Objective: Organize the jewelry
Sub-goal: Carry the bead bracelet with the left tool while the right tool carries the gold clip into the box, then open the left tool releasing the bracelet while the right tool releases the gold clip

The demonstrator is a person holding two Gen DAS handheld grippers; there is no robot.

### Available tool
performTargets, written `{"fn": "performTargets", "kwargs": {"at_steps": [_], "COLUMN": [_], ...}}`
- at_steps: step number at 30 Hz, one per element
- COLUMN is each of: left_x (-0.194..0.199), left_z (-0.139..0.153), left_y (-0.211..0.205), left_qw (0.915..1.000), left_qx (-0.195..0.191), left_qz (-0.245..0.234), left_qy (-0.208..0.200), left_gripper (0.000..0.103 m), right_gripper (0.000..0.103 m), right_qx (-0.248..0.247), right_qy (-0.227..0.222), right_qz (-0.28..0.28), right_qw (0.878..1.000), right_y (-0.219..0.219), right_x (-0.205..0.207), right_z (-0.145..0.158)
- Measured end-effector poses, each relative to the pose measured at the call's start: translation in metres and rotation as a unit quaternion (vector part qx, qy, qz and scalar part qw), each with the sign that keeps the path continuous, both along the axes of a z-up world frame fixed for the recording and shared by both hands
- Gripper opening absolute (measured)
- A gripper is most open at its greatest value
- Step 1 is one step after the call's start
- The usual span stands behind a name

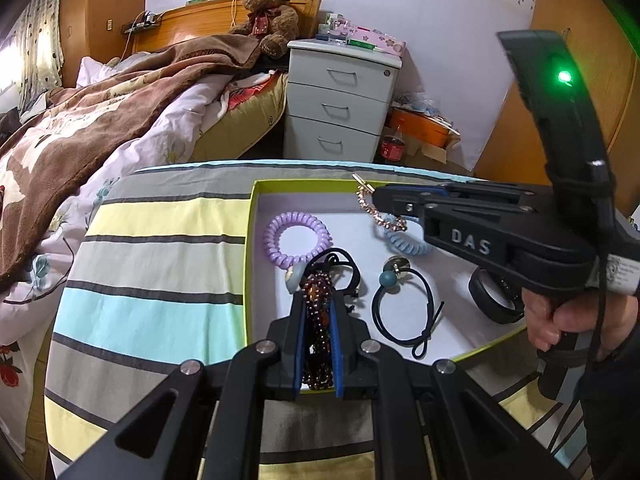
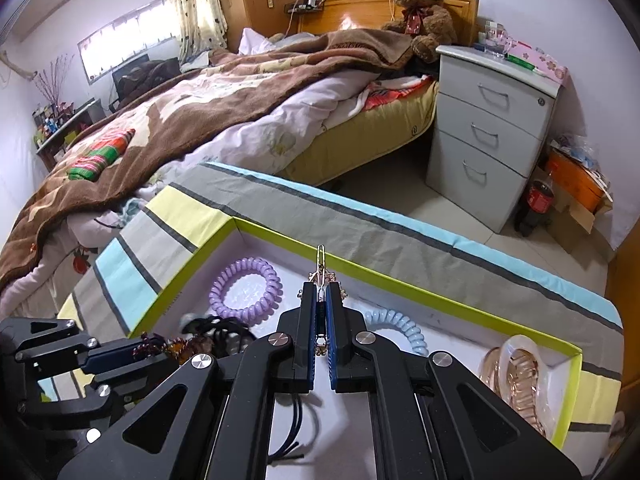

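A white tray with a lime-green rim [image 1: 251,248] [image 2: 384,276] lies on a striped cloth. My left gripper [image 1: 318,300] is shut on a dark brown beaded bracelet [image 1: 318,320], held over the tray's near left part; it also shows in the right wrist view [image 2: 176,348]. My right gripper [image 2: 321,292] [image 1: 376,196] is shut on a rose-gold chain bracelet [image 2: 320,264] [image 1: 366,200], held above the tray's far side. In the tray lie a purple coil hair tie [image 1: 298,238] [image 2: 246,290], a blue coil hair tie [image 1: 408,246] [image 2: 404,330] and a black hair tie with beads [image 1: 404,304].
A pink translucent hair claw [image 2: 520,376] lies at the tray's right end. A black ring-shaped object [image 1: 492,300] sits under my right gripper. The bed [image 2: 200,112] lies to the left, a grey drawer cabinet [image 1: 340,100] behind, with a cola bottle [image 1: 392,146] beside it.
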State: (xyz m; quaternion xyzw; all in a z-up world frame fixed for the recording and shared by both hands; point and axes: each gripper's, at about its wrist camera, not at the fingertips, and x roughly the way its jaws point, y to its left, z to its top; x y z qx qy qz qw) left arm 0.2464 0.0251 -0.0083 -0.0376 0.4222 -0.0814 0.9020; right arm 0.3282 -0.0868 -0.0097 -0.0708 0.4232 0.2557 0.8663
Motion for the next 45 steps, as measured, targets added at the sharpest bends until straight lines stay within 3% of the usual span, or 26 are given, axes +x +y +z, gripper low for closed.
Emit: {"fn": "performTargets", "kwargs": {"at_steps": [13, 20, 24, 41, 45], "left_x": [0.002, 0.002, 0.002, 0.002, 0.001], "left_z": [-0.006, -0.009, -0.008, -0.005, -0.004], "left_y": [-0.001, 0.001, 0.0, 0.001, 0.001], "left_qw": [0.9999, 0.9999, 0.9999, 0.9999, 0.9999], "left_qx": [0.0, -0.002, -0.003, -0.004, -0.004], "left_qz": [0.003, 0.005, 0.005, 0.008, 0.008], "left_qy": [0.01, 0.01, 0.011, 0.009, 0.006], "left_gripper": [0.012, 0.017, 0.023, 0.047, 0.053], "right_gripper": [0.004, 0.005, 0.012, 0.018, 0.026], "right_qx": [-0.011, -0.012, -0.012, -0.008, -0.006], "right_qy": [0.01, 0.009, 0.008, 0.003, 0.002], "right_qz": [0.0, -0.002, 0.0, -0.003, -0.004], "right_qw": [1.0, 1.0, 1.0, 1.0, 1.0], "right_y": [0.004, 0.005, 0.007, 0.007, 0.006], "right_x": [0.007, 0.007, 0.005, 0.002, 0.001], "right_z": [-0.01, -0.012, -0.012, -0.007, -0.006]}}
